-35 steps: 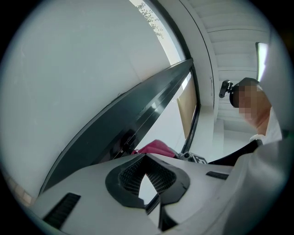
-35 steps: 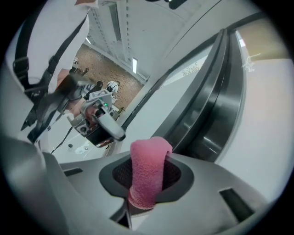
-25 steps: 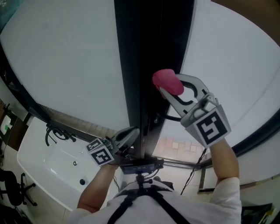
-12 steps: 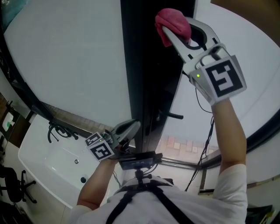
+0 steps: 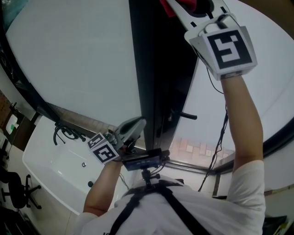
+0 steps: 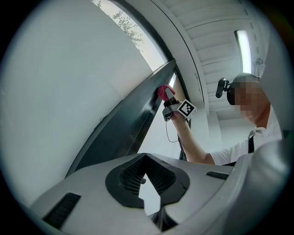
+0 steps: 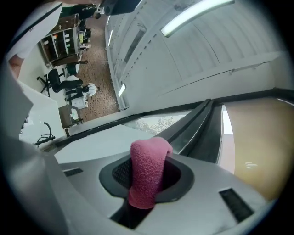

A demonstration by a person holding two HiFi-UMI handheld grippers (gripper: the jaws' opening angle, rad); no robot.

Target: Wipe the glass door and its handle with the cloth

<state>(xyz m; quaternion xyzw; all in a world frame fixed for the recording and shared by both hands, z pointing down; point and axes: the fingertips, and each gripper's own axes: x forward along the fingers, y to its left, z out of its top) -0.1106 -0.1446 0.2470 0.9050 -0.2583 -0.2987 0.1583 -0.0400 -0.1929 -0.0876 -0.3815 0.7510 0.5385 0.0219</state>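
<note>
The glass door's black frame runs up the middle of the head view, with pale glass on both sides. A black lever handle sticks out low on the frame. My right gripper is raised to the top edge, shut on the pink cloth, its tips cut off by the view. The right gripper view shows the cloth folded between the jaws near the frame. My left gripper hangs low beside the frame, shut and holding nothing. From the left gripper view the cloth rests against the frame.
A white tub with black cables lies at lower left. A chest-mounted camera bracket sits under the left gripper. Office chairs and shelves show far off in the right gripper view. A ceiling light runs overhead.
My right gripper has carried the pink cloth up along the black frame, from mid-height to the top edge of the view. The left gripper has barely moved.
</note>
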